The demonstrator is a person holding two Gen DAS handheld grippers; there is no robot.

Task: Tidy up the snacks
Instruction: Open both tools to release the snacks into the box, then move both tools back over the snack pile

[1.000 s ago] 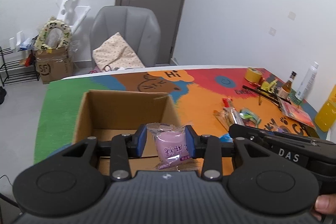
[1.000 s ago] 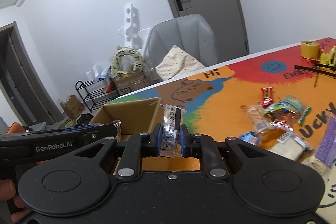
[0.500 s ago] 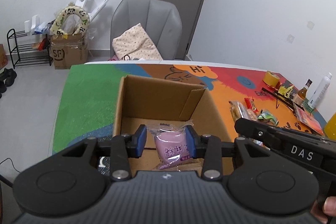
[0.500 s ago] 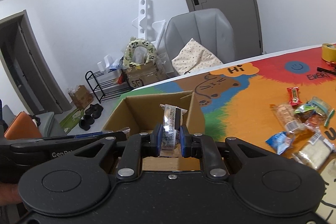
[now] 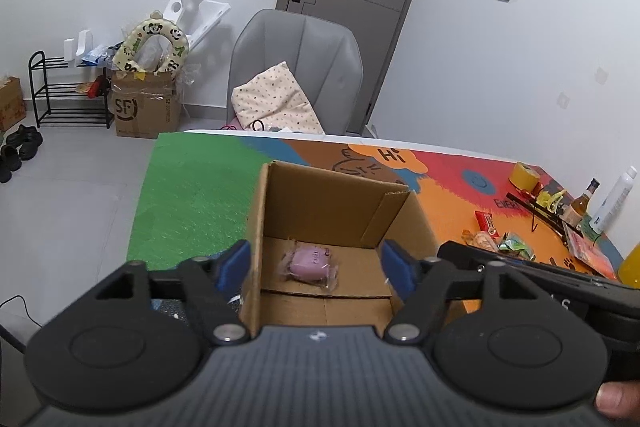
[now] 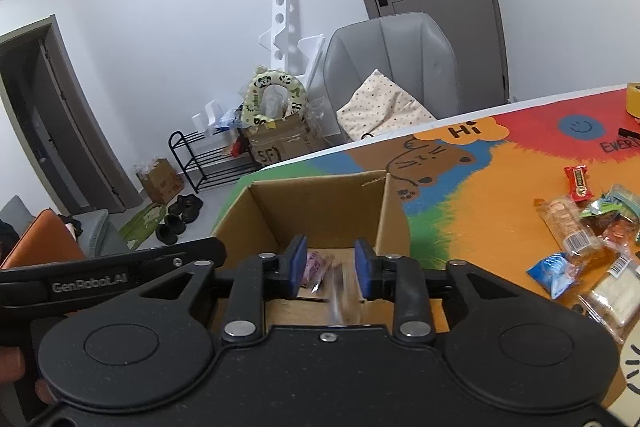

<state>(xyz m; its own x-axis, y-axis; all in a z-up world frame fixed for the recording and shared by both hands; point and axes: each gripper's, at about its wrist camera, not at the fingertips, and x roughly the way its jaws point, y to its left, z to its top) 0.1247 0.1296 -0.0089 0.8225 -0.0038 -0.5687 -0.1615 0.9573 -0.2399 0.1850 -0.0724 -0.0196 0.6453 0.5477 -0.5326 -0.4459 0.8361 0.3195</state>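
Now, from the left wrist, the left gripper (image 5: 316,263) hangs over the box (image 5: 256,223), its jaws wide and just opened, nothing between them; the pink snack (image 5: 310,263) lies on the box floor below. More snacks (image 5: 504,239) sit right of the box on the mat (image 5: 192,195).

From the right wrist, the right gripper (image 6: 330,269) also hangs over the box (image 6: 394,223), jaws just parted to a narrow gap; a blurred clear packet (image 6: 338,295) is apparently dropping between them, free of the pads. The pink snack (image 6: 314,265) shows beneath. The pile (image 6: 580,243) waits right of the box.

The drop-off looks done; next, each gripper should lift clear and swing to the pile.
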